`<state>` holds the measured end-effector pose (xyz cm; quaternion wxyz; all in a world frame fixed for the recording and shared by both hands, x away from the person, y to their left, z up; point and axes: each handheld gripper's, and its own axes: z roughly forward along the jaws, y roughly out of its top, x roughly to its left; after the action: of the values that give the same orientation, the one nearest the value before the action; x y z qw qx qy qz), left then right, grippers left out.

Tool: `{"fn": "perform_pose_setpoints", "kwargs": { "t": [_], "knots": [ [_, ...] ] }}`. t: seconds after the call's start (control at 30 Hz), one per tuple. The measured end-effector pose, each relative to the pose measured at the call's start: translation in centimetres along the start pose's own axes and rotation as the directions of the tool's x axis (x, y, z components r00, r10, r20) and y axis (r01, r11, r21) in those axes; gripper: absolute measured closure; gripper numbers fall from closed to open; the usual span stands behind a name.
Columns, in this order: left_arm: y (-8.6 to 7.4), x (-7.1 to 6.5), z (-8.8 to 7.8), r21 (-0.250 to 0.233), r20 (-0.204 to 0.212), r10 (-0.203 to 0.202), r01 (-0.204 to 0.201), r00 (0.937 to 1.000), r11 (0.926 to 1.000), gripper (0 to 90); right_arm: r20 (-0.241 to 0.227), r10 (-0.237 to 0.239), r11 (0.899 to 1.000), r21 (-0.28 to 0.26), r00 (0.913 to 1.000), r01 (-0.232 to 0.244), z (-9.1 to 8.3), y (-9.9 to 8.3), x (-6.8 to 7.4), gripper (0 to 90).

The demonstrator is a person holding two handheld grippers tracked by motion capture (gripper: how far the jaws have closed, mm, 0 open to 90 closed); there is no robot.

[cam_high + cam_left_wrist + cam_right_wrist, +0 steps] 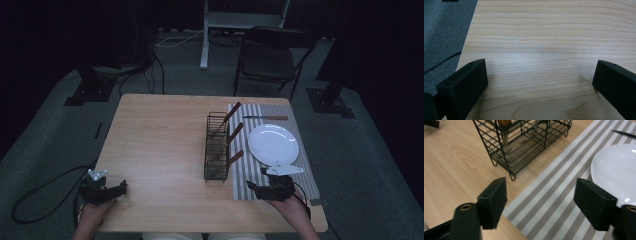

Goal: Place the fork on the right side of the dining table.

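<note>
left gripper [119, 188]: jaws spread, empty, parked at table's 7 o'clock edge, likely idle | right gripper [252, 186]: jaws spread, empty, at 5 o'clock on striped mat [304, 170], probably readied toward the rack | wire rack [217, 146]: centre, three wooden-handled utensils leaning toward 2 o'clock | plate [273, 144]: on mat, knife [265, 118] at its 12 o'clock, like a place setting

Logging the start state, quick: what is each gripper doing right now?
Left gripper: open, empty, over bare table.
Right gripper: open, empty, over the striped placemat.
</note>
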<state>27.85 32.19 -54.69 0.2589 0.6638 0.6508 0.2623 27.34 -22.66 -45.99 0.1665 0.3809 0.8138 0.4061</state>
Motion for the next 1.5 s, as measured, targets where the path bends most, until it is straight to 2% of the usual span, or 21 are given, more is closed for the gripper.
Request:
{"fn": "perform_pose_setpoints", "kwargs": {
  "t": [0.43, 0.67, 0.83, 1.23, 1.5],
  "knots": [
    [0.0, 0.0, 0.0, 0.0, 0.0, 0.0, 0.0, 1.0, 1.0, 0.3, -0.038, -0.011, 0.999, -0.054, 0.9992, 0.009, 0.5, 2.4, 1.5, 28.4],
    [0.0, 0.0, 0.0, 0.0, 0.0, 0.0, 0.0, 1.0, 1.0, 0.3, -0.048, -0.022, 0.997, -0.082, 0.9986, 0.018, 0.9, 4.0, 2.4, 32.8],
    [0.0, 0.0, 0.0, 0.0, 0.0, 0.0, 0.0, 1.0, 1.0, 0.3, -0.041, -0.01, 0.996, -0.09, 0.9991, 0.006, 1.2, 4.7, 2.5, 34.0],
    [0.0, 0.0, 0.0, 0.001, 0.0, 0.0, 0.0, 1.0, 1.0, 0.3, -0.061, 0.0, 0.993, -0.114, 0.9981, -0.007, 1.8, 6.0, 2.9, 40.0],
    [0.0, 0.0, 0.0, 0.0, 0.0, 0.0, 0.0, 1.0, 1.0, 0.3, 0.01, -0.012, 0.993, -0.116, 0.9999, 0.013, 2.3, 6.9, 3.0, 52.0]
  ]
}}
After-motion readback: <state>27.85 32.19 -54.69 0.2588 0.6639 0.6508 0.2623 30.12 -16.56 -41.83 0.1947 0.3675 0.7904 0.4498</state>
